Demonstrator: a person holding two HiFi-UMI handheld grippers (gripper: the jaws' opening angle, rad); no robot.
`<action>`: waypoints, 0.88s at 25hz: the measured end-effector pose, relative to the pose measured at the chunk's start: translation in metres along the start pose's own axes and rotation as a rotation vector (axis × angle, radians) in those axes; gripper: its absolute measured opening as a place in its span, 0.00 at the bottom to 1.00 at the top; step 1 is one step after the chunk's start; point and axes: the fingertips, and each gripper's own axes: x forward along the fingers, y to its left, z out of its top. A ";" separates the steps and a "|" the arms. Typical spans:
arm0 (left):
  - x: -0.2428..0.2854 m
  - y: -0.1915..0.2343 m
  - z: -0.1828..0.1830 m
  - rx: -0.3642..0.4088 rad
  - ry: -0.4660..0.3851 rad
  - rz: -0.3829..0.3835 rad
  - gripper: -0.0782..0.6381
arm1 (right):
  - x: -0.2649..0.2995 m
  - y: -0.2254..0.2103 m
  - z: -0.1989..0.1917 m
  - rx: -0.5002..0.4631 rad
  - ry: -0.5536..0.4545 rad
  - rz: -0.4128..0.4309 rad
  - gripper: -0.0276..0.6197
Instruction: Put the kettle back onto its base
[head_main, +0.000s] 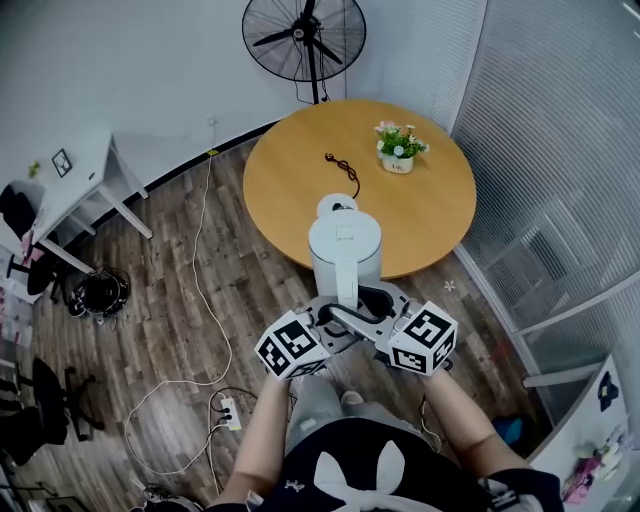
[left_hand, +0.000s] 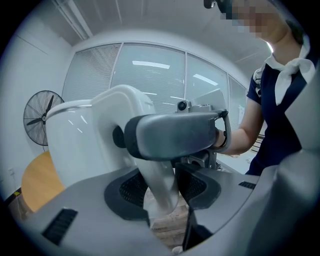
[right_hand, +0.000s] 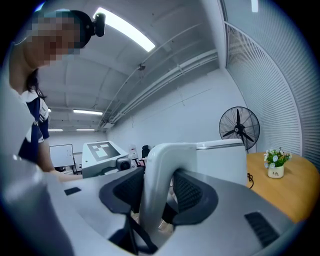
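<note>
At ctr of the head view the kettle (head_main: 345, 250) is held over the near edge of the table (head_main: 440, 210), its handle (head_main: 350, 298) side out over the floor (head_main: 200, 300). Can't tell if its bottom touches the wood. It's not on the base (head_main: 338, 206), which sits on the tabletop just above it in frame, close to that same edge.

Both grippers clamp the handle: left gripper (head_main: 333, 322) from lower left, right gripper (head_main: 378, 312) from lower right, tips nearly meeting. Left gripper view: pads (left_hand: 125, 192) grip the handle's lower leg, w/ the right gripper's jaw crossing just above. Right gripper view: pads (right_hand: 192, 197) squeeze the handle's upright.

Cord (head_main: 342, 165) lies beyond the base; plant (head_main: 398, 150) sits upper right, well apart. Open wood runs either side of the base. Fan (head_main: 303, 35) stands past the far edge.
</note>
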 end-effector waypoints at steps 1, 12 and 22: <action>0.001 0.001 -0.001 -0.004 -0.001 -0.002 0.37 | 0.000 -0.002 -0.001 0.007 0.003 0.002 0.34; 0.016 0.060 0.004 0.003 0.026 -0.042 0.37 | 0.032 -0.058 0.007 0.035 0.004 -0.031 0.34; 0.013 0.150 0.025 0.025 0.042 -0.096 0.37 | 0.090 -0.125 0.040 0.047 -0.004 -0.092 0.34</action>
